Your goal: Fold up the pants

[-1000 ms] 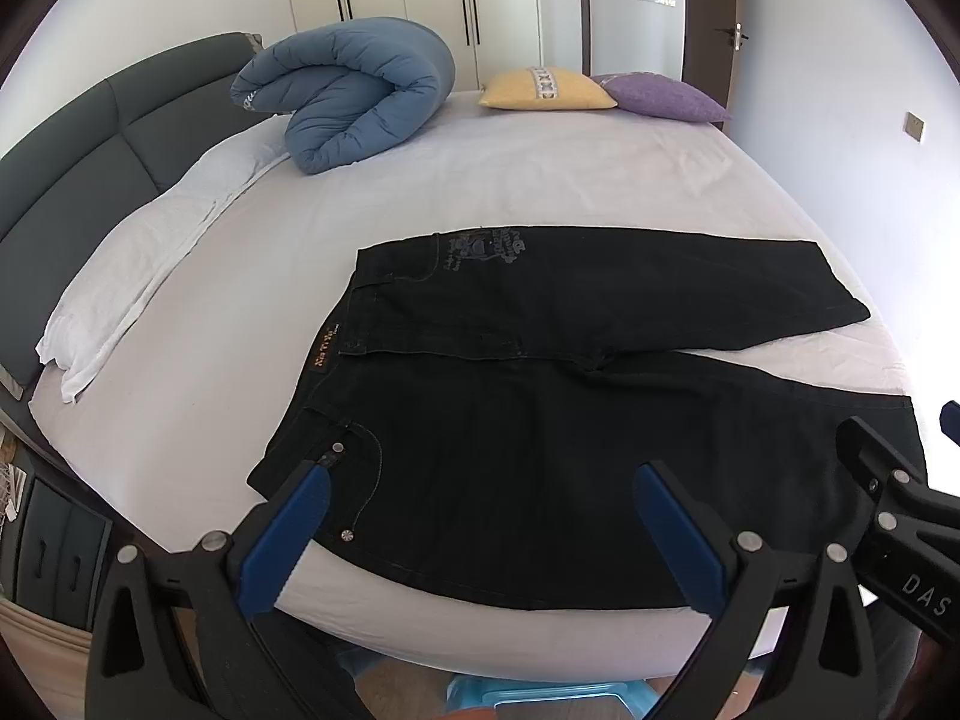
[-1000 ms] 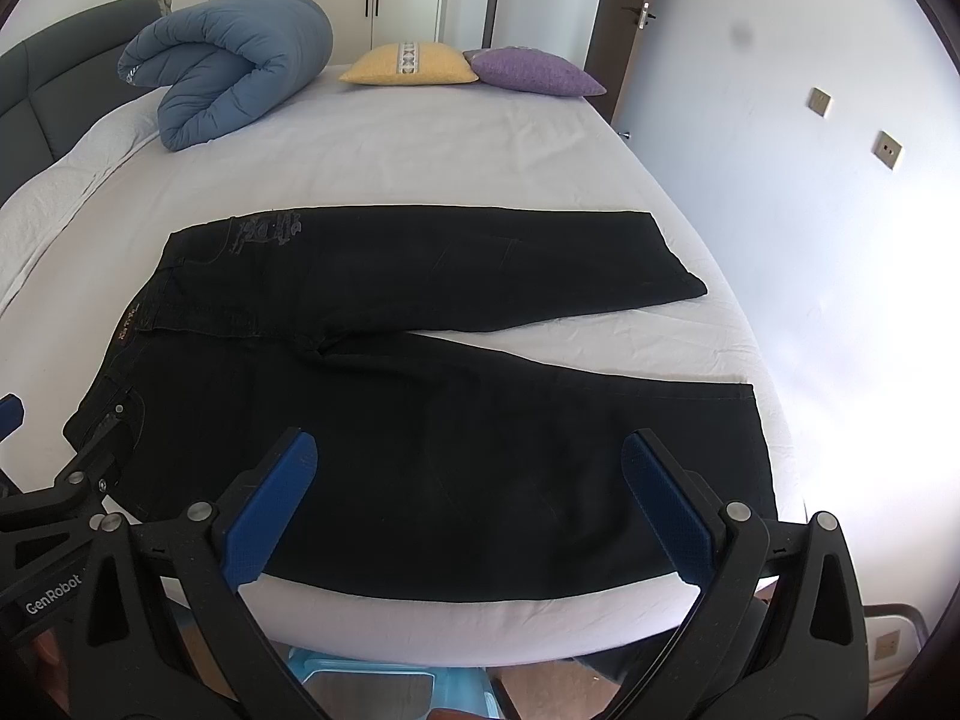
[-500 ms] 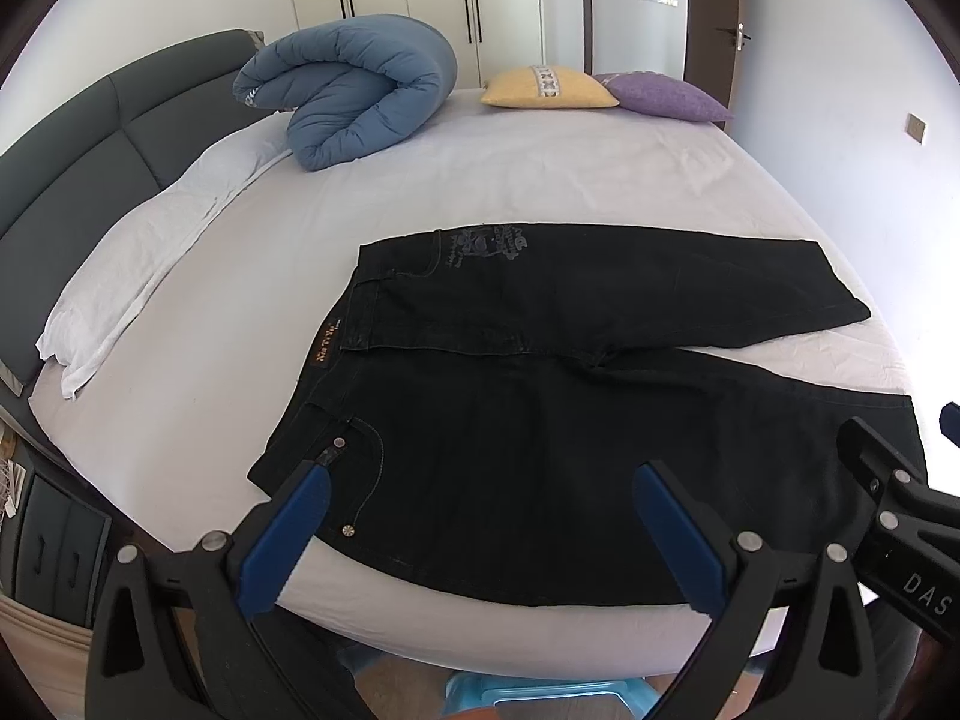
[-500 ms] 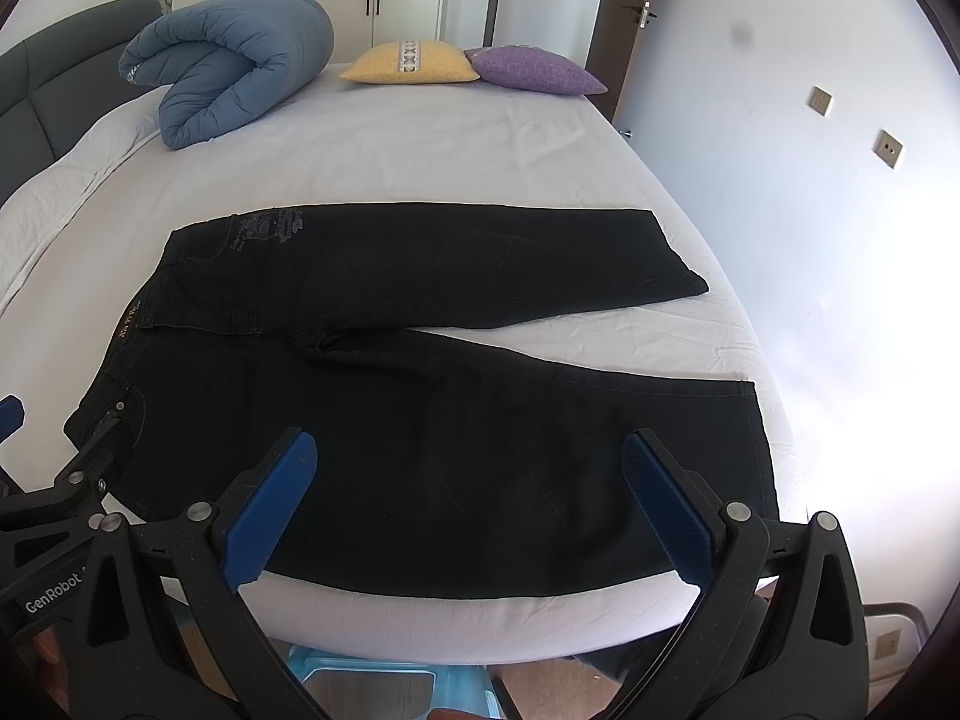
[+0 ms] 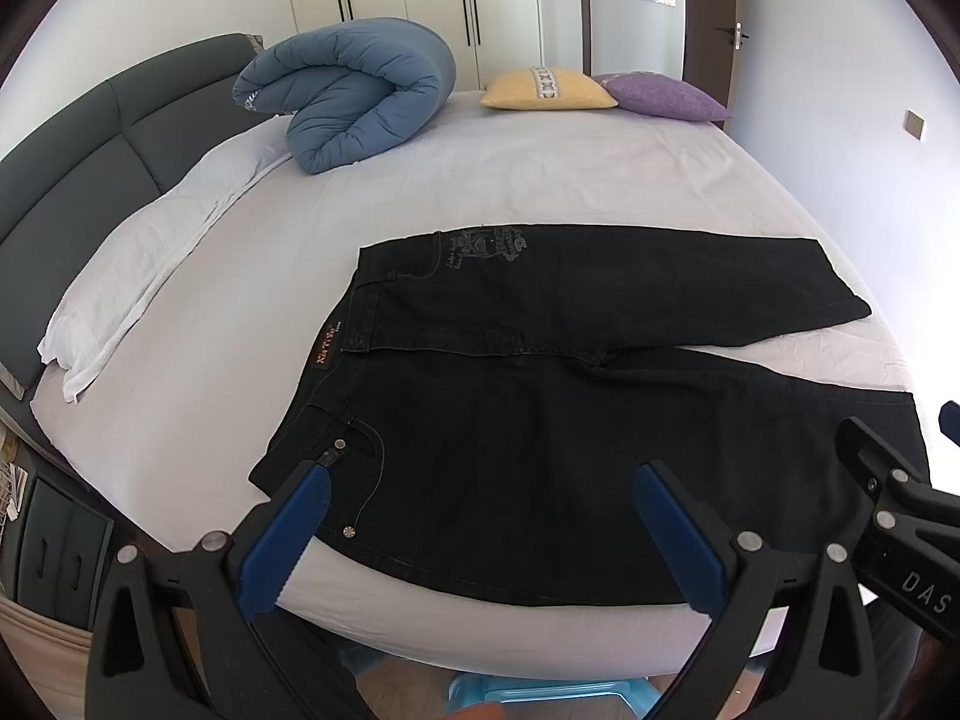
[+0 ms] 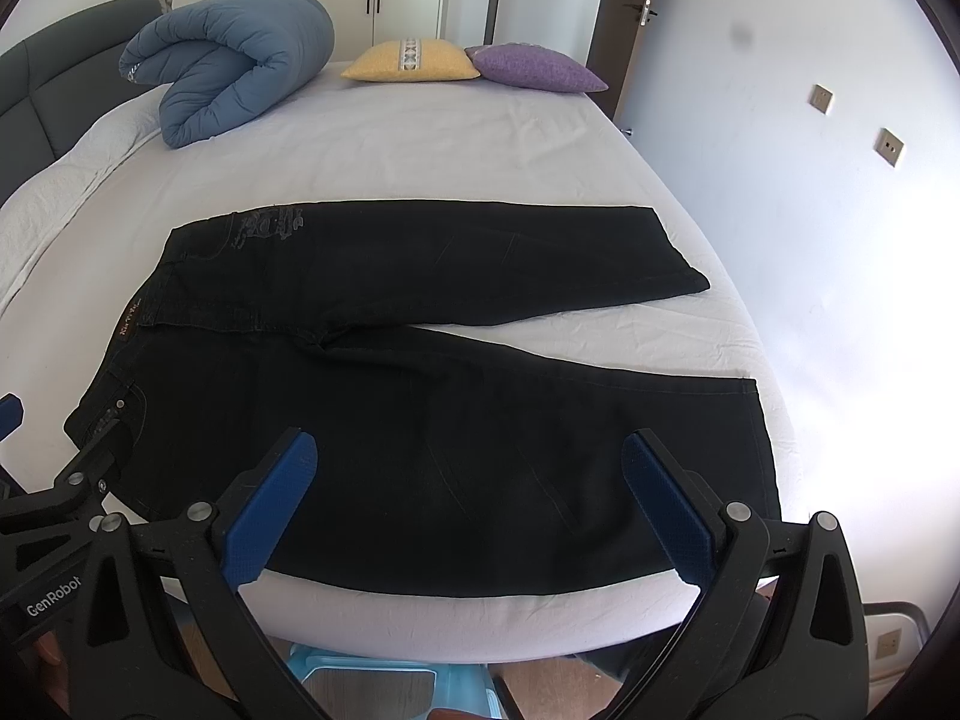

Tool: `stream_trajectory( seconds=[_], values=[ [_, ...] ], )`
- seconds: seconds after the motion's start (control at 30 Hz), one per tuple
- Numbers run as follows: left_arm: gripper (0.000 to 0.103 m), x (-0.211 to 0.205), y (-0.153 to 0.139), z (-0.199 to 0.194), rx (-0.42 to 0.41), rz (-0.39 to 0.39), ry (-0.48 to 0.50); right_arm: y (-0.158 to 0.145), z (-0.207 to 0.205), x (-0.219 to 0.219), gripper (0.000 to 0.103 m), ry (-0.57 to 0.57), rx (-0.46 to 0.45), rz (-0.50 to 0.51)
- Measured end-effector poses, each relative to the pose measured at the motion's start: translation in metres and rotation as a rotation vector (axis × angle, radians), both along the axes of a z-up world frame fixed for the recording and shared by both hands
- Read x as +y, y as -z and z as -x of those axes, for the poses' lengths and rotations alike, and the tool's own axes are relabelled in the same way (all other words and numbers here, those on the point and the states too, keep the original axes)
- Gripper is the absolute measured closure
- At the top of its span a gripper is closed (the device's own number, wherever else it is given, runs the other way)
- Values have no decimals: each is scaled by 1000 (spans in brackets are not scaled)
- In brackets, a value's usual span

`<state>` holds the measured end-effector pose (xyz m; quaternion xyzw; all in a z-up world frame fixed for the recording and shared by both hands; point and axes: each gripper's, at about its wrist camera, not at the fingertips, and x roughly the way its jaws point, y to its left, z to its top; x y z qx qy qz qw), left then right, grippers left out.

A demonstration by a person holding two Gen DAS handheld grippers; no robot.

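I see the black pants [image 5: 540, 420] spread flat on the bed [image 5: 540, 180], waistband to my left, the two legs splayed apart toward the right edge. My left tool [image 5: 480, 534] hangs released above the near hip pocket, blue pads wide apart, gripping nothing. My right tool [image 6: 468, 510] is likewise spread wide over the near leg, holding nothing. A rolled blue duvet [image 6: 234, 60] and two cushions sit at the far side.
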<state>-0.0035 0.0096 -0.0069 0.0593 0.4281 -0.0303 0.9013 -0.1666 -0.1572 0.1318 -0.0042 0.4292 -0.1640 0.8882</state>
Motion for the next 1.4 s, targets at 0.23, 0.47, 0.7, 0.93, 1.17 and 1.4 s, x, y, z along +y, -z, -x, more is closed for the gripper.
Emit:
stream_trajectory(
  seconds=[0.23,0.47,0.7,0.93,1.17,1.4],
  values=[
    [0,0,0,0,0,-1,0,2,0,1,0,-1,3,-2],
    [0,0,0,0,0,0,1,2,0,1,0,0,4,-2],
    [0,-1,0,0,0,-2,1,2,0,1,0,0,5,-4],
    [0,0,0,0,-1,3,3,5,2,3,0,-1,8,-9],
    [0,2,4,-3,1,8,9,9,0,4,0,-6,13,-9],
    [0,2,4,-5,-1,14,10,9,-3,4,0,-12,21,-20]
  ],
)
